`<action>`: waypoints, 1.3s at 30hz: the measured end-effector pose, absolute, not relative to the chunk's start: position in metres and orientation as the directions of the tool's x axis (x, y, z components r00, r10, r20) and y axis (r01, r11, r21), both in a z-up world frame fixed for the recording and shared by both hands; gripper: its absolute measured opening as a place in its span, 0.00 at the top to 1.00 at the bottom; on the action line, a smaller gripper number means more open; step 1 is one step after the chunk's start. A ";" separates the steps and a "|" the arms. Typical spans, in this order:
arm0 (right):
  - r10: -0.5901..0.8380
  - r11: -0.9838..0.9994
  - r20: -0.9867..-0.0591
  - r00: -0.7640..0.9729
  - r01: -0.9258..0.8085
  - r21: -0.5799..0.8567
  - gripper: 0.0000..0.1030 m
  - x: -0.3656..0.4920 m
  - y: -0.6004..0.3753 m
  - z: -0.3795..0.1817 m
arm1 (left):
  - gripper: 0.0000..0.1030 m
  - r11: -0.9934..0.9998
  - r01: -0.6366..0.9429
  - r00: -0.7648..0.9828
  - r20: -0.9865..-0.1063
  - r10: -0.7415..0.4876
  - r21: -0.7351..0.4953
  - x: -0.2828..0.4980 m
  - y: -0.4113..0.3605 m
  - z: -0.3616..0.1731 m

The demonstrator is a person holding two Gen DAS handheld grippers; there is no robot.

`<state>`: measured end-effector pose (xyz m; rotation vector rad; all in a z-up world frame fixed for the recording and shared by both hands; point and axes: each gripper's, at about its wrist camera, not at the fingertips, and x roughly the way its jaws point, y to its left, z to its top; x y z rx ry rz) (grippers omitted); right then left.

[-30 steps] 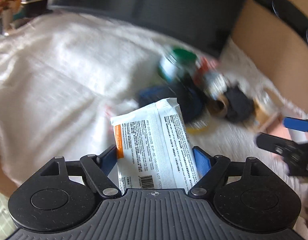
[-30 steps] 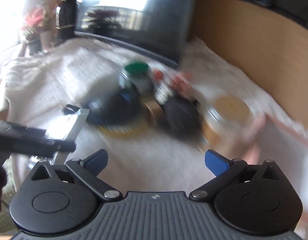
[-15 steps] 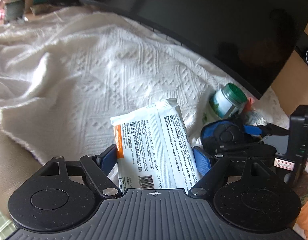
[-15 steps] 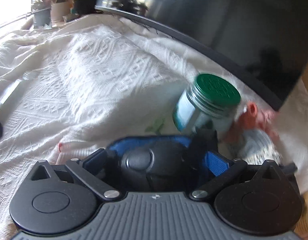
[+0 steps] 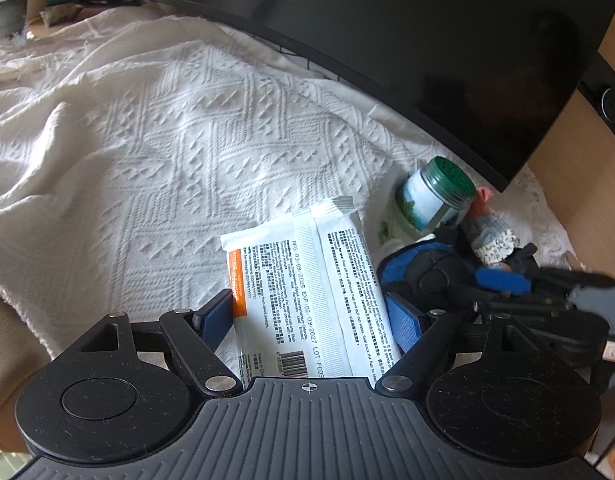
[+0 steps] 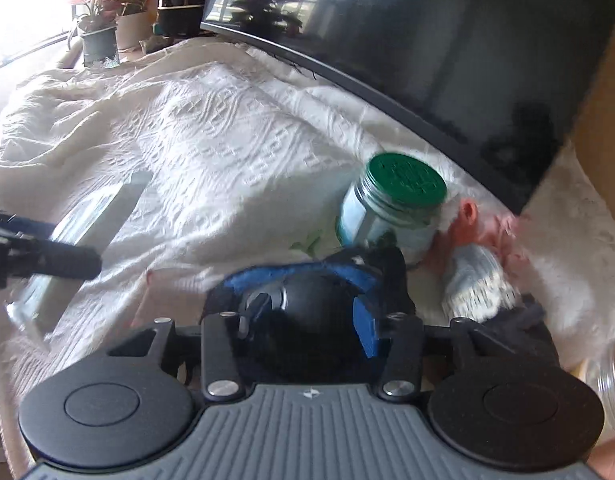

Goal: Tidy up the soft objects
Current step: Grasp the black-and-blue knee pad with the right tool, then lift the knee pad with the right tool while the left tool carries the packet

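Note:
My left gripper (image 5: 311, 316) is shut on a white wipes pack (image 5: 307, 280) with printed text and an orange stripe, held above the white knitted cloth (image 5: 167, 152). My right gripper (image 6: 303, 320) is shut on a black and blue soft pad (image 6: 307, 300) with a round black button. The same pad (image 5: 411, 272) and the right gripper show at the right of the left wrist view. The left gripper with its pack (image 6: 87, 220) shows at the left of the right wrist view.
A green-lidded jar (image 6: 391, 204) leans just behind the pad, also in the left wrist view (image 5: 431, 200). A pink doll in patterned cloth (image 6: 475, 248) lies right of it. A black TV screen (image 5: 427, 40) stands behind. Potted plants (image 6: 103, 28) are at the far left.
My right gripper moved in over the black and blue pad and closed on it. My left gripper kept hold of the wipes pack and swung left, away from the pile.

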<state>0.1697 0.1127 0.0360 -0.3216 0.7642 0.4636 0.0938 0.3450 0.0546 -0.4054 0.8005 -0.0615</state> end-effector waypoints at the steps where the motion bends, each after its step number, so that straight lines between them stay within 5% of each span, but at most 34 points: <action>1: 0.283 0.864 -0.728 0.624 -0.496 -0.090 0.55 0.170 0.110 0.036 | 0.18 0.918 -0.098 0.703 -0.680 -0.209 -0.384 0.093 0.344 0.054; 2: 0.277 0.883 -0.736 0.618 -0.466 -0.058 0.53 0.169 0.108 0.036 | 0.18 0.914 -0.106 0.700 -0.682 -0.211 -0.392 0.094 0.344 0.052; 4: 0.275 0.918 -0.746 0.607 -0.396 0.016 0.26 0.169 0.106 0.036 | 0.18 0.910 -0.124 0.682 -0.700 -0.211 -0.395 0.097 0.343 0.048; 6: 0.277 0.948 -0.731 0.624 -0.303 0.100 0.14 0.166 0.104 0.039 | 0.18 0.914 -0.121 0.672 -0.710 -0.212 -0.387 0.099 0.341 0.048; 14: 0.177 0.974 -0.771 0.611 0.004 0.227 0.08 0.192 0.126 0.033 | 0.18 0.926 -0.120 0.687 -0.704 -0.183 -0.358 0.099 0.348 0.064; 20: 0.004 0.989 -0.766 0.642 -0.114 -0.090 0.00 0.189 0.155 0.006 | 0.18 0.924 -0.119 0.682 -0.707 -0.189 -0.362 0.094 0.349 0.063; 31: -0.074 0.932 -0.679 0.731 -0.192 -0.309 0.00 0.110 0.075 0.020 | 0.18 0.919 -0.087 0.671 -0.705 -0.231 -0.384 0.099 0.323 0.057; 39: 0.115 0.970 -0.723 0.682 -0.234 -0.066 0.00 0.088 0.026 0.034 | 0.18 0.922 -0.058 0.653 -0.714 -0.255 -0.382 0.098 0.305 0.053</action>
